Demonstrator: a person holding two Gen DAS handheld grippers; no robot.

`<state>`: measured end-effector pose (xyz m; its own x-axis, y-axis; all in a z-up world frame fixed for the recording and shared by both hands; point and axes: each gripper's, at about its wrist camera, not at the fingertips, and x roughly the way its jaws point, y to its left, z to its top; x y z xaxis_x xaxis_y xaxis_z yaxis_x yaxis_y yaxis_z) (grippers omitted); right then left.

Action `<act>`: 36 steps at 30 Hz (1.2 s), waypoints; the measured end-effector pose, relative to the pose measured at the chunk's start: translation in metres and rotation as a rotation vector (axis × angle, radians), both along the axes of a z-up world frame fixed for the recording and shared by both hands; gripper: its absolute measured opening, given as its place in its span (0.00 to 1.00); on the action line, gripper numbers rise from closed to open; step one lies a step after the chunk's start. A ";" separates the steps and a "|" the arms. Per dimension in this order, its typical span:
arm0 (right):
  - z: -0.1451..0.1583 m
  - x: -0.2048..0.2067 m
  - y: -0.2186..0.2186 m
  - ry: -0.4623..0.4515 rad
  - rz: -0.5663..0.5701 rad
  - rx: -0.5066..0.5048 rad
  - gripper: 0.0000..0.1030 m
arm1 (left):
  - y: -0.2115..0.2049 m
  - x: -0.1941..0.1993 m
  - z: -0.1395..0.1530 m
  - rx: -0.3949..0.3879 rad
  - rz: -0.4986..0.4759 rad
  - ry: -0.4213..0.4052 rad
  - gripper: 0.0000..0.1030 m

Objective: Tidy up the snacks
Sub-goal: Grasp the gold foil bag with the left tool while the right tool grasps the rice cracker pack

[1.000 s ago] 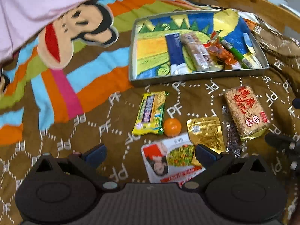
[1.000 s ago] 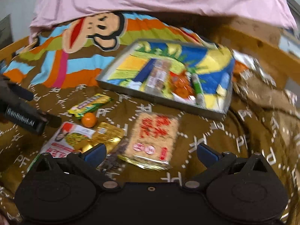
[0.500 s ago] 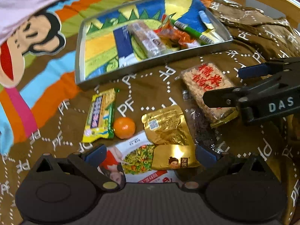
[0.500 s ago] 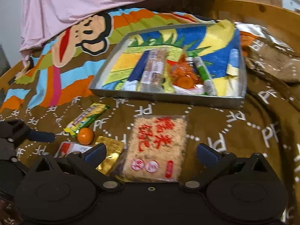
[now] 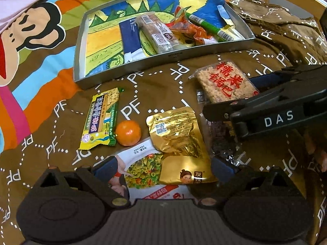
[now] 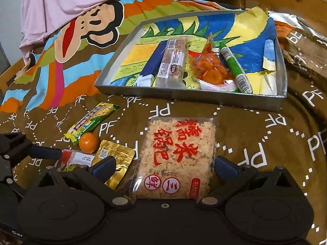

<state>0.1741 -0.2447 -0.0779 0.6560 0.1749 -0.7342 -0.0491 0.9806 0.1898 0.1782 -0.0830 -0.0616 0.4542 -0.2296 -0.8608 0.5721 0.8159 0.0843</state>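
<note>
A brown cloth printed with white letters and a cartoon monkey covers the table, a pink sheet bunched at its twelve o'clock edge. Toward one o'clock in my left-wrist view sits a grey tray lined with a bright drawing, several snacks already inside. My right claw hangs wide open and empty, its fingers either side of the rice-cracker pack lying flat on the cloth at six o'clock of the tray. My left claw is likewise spread and empty over the gold foil pouch, which overlaps a white noodle packet; a small orange and a yellow-green bar lie just beside it at nine o'clock. The cracker pack looks light, stiff and brittle under slick film; I judge a gentle pinch across its long edges safest. The soft cloth may give underneath.
</note>
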 end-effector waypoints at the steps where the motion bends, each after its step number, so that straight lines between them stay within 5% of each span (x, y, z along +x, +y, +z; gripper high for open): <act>1: -0.001 0.000 0.000 0.001 0.001 0.000 0.99 | 0.000 0.000 0.000 0.001 0.000 -0.002 0.97; 11: -0.008 0.000 0.005 0.012 0.042 -0.060 0.99 | 0.001 0.002 -0.002 -0.012 0.008 0.016 0.96; 15: -0.008 0.000 0.008 0.020 0.045 -0.114 0.90 | 0.001 0.002 -0.002 -0.028 0.005 0.031 0.91; 28: 0.000 -0.007 0.000 0.053 0.007 -0.100 0.79 | 0.008 0.004 0.001 -0.115 0.025 0.093 0.58; 36: 0.004 -0.012 -0.004 0.074 -0.003 -0.136 0.78 | 0.009 0.009 -0.003 -0.116 0.050 0.095 0.64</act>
<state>0.1623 -0.2487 -0.0741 0.5995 0.0683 -0.7975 -0.0368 0.9977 0.0577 0.1871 -0.0742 -0.0641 0.3855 -0.3096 -0.8692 0.5317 0.8444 -0.0650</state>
